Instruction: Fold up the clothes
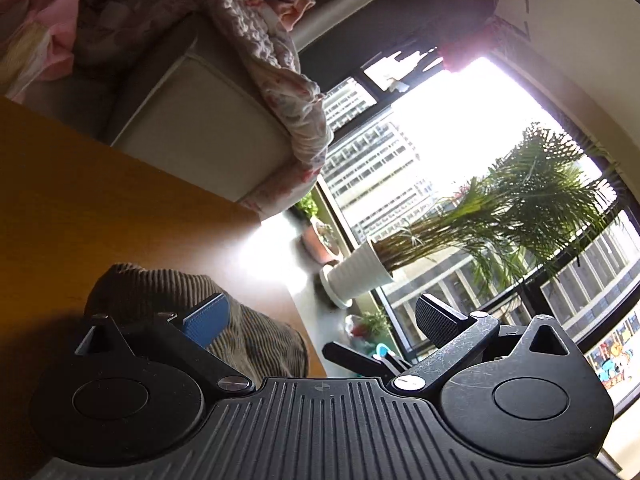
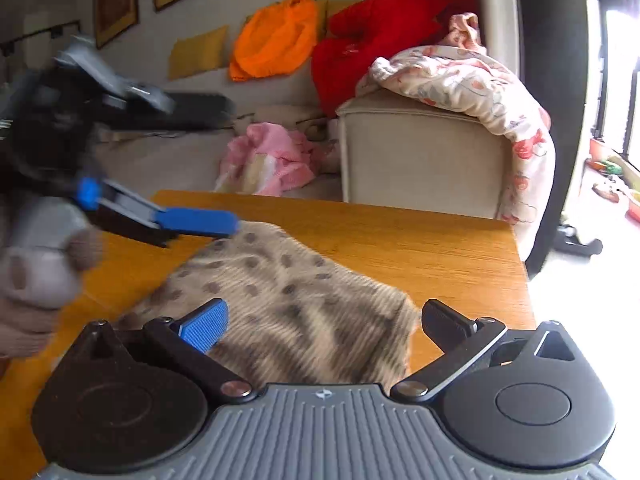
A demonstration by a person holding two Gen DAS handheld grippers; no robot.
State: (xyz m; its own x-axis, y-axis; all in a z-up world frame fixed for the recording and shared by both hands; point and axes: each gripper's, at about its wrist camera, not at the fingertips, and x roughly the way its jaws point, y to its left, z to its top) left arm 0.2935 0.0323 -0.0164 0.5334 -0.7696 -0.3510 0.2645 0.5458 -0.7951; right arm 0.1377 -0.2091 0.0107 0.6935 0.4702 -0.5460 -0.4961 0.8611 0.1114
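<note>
Both grippers gape empty: the right gripper (image 2: 324, 320) hovers over the beige spotted ribbed garment (image 2: 288, 300) on the orange wooden table (image 2: 440, 248), the left gripper (image 1: 324, 316) tilted sideways at its edge.

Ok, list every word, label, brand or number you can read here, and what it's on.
No text is readable.
Colourful poster outside the window: cartoon figures only, lettering too small.
Red cushion on the sofa: faint mark, too blurred.
Right gripper base: a small emblem, no letters.

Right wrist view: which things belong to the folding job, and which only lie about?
Job: spotted garment on wooden table; left gripper, right gripper, both open.

Lying about: floral blanket, pink cloth, orange cushion, red cushion.
</note>
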